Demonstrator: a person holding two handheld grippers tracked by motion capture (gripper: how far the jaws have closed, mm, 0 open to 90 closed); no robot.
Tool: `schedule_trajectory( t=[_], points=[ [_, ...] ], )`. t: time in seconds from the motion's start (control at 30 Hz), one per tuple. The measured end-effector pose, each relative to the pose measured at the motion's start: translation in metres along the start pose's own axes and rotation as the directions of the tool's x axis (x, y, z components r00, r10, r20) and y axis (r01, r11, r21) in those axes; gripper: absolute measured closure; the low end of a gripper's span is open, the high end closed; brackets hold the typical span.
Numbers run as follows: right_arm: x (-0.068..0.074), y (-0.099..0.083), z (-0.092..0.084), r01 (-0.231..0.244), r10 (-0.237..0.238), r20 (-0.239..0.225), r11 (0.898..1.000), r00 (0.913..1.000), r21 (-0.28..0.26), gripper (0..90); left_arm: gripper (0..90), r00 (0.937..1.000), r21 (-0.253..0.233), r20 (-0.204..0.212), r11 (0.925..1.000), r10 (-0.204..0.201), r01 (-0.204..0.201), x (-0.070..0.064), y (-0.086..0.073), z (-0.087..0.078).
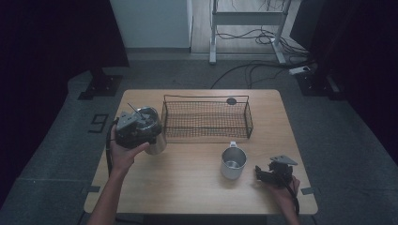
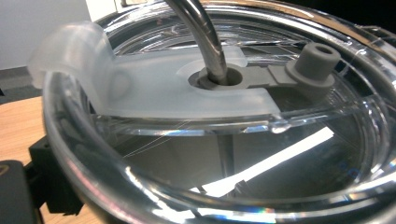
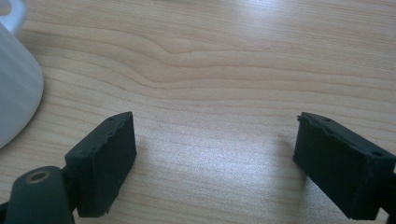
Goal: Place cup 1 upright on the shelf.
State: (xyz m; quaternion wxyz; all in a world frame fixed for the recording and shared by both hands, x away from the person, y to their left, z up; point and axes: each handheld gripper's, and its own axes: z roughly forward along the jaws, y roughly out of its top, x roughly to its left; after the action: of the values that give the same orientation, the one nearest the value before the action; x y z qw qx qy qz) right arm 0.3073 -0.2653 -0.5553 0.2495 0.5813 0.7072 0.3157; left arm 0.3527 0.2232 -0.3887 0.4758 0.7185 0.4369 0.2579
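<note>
**Tumbler at left jaws, mug beside right**

Right gripper [image 3: 215,163]: jaws wide apart, empty, steel mug [image 1: 233,162] just left. Left gripper [image 1: 136,127] against lidded steel tumbler [image 1: 152,133] with straw [image 2: 205,42]; jaw state hidden. Likely rigid, slick, top-heavy; grip the body. Beyond: wire basket [image 1: 206,119].

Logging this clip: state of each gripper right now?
Left gripper: at the lidded tumbler; jaw state cannot be told.
Right gripper: open, empty, over the table.
</note>
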Motion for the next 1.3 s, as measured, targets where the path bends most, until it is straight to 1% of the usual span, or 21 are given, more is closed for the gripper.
schedule_trajectory(
  t=[0.13,0.3,0.63,0.73,0.87,1.0,1.3],
  points=[
    [0.0,0.0,0.0,-0.001,0.001,0.0,1.0,1.0,-0.001,12.5,4.0,1.0,-0.002,0.004,1.0,0.006,-0.006,-0.003,0.004,0.002],
    [0.0,0.0,0.0,-0.001,0.001,0.0,1.0,1.0,-0.001,12.5,4.0,0.9999,-0.005,0.01,1.0,0.003,-0.003,-0.004,0.008,0.003],
    [0.0,0.0,0.0,-0.002,0.002,0.001,1.0,1.0,0.0,12.5,4.0,0.9998,-0.004,0.015,1.0,0.009,-0.008,-0.007,0.014,0.007],
    [0.0,0.0,0.0,0.0,0.0,0.0,1.0,1.0,-0.001,12.5,4.0,0.9998,-0.012,0.014,0.9999,0.011,-0.011,-0.007,0.016,0.009],
    [0.0,0.0,0.0,0.0,0.0,0.0,1.0,1.0,0.0,12.5,4.0,0.9997,-0.02,0.025,0.9998,0.005,-0.004,-0.009,0.019,0.012],
    [0.0,0.0,0.0,-0.001,0.001,0.001,1.0,1.0,-0.001,12.5,4.0,0.9996,-0.011,0.026,0.9999,0.011,-0.011,-0.011,0.021,0.016],
    [0.0,0.0,0.0,-0.002,0.002,0.0,1.0,1.0,0.0,12.5,4.1,0.9996,-0.006,0.029,1.0,0.004,-0.003,-0.012,0.025,0.022]
  ],
)
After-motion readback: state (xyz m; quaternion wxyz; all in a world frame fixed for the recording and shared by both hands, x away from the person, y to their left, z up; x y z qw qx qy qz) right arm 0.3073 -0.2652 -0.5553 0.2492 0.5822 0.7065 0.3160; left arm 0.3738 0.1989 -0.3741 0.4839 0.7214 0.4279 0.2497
